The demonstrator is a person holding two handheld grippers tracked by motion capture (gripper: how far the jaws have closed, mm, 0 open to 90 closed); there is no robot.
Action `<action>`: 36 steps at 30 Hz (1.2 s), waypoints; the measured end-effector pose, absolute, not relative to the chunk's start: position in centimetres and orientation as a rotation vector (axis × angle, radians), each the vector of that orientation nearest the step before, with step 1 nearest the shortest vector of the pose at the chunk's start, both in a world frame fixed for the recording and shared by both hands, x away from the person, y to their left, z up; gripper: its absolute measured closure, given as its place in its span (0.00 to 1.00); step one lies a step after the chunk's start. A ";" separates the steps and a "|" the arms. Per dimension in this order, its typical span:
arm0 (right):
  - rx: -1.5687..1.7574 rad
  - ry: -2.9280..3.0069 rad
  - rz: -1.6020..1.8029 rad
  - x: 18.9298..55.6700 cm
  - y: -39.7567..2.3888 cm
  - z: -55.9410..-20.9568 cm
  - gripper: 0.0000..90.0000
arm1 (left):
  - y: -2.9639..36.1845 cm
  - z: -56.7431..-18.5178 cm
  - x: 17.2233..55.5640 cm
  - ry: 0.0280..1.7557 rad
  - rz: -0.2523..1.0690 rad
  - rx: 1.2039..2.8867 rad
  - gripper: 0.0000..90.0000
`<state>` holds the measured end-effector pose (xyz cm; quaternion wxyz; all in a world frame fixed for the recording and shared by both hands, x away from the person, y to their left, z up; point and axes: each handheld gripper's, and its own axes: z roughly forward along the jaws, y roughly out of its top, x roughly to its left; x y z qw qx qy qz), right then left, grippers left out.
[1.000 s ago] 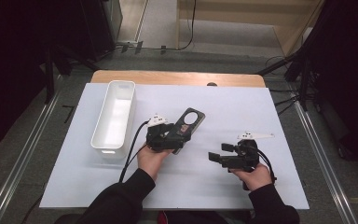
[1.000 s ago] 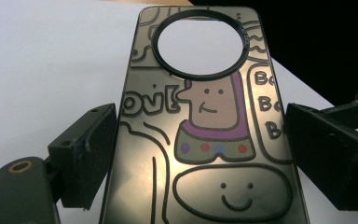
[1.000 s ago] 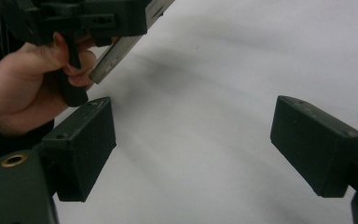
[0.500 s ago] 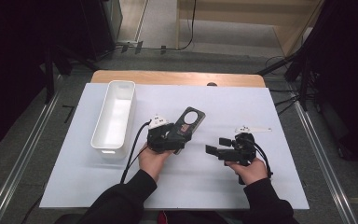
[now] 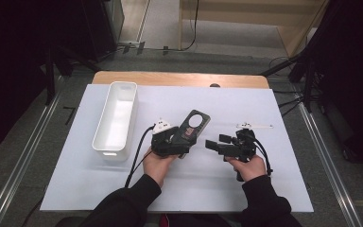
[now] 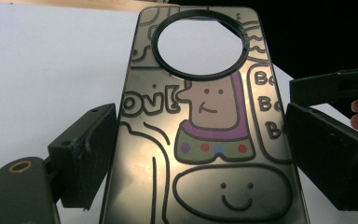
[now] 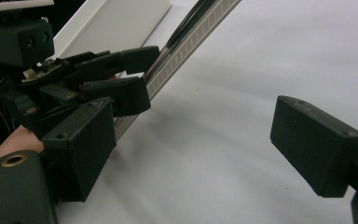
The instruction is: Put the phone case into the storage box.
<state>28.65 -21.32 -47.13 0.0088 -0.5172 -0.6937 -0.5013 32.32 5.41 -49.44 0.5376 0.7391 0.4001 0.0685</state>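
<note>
A dark phone case (image 5: 192, 126) with cartoon drawings and a large round camera hole lies flat between the jaws of my left gripper (image 5: 182, 139), near the middle of the table. In the left gripper view both pads press on the long edges of the case (image 6: 205, 140). My right gripper (image 5: 213, 143) is just right of it, jaws pointing left toward the case and the left gripper. In the right gripper view my right gripper (image 7: 196, 140) stands wide open with nothing between the pads, and the left gripper (image 7: 121, 74) grips the case's edge (image 7: 191, 42) ahead.
A long white bin (image 5: 116, 118) stands left of the left hand. A thin white strip (image 5: 254, 126) lies behind the right gripper. A white sheet (image 5: 264, 189) covers the table, with a wooden edge (image 5: 179, 78) at the back.
My right gripper has edged a little left and farther up the table, closer to the case. The left gripper and the case have stayed put.
</note>
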 end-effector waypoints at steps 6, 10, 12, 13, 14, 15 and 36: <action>-1.653 -2.141 -1.582 29.3 -21.5 -46.7 0.14 | 5.3 -49.7 32.1 0.963 0.163 1.747 0.13; -1.680 -2.119 -1.589 30.1 -21.0 -46.2 0.14 | 5.4 -49.8 32.2 0.987 0.147 1.724 0.13; -1.687 -2.132 -1.571 30.4 -20.4 -45.9 0.14 | 5.4 -49.8 32.2 0.990 0.150 1.724 0.13; -1.690 -2.135 -1.571 30.5 -20.2 -45.8 0.14 | 5.4 -49.7 32.2 0.991 0.151 1.719 0.13; -1.696 -2.128 -1.568 30.6 -20.0 -45.7 0.14 | 5.4 -49.7 32.2 0.994 0.155 1.715 0.13; -1.703 -2.133 -1.559 30.7 -19.9 -45.7 0.14 | 5.5 -49.7 32.2 0.993 0.153 1.712 0.13; -1.758 -2.090 -1.483 34.0 -19.1 -43.7 0.23 | 5.9 -49.8 32.5 1.026 0.142 1.686 0.13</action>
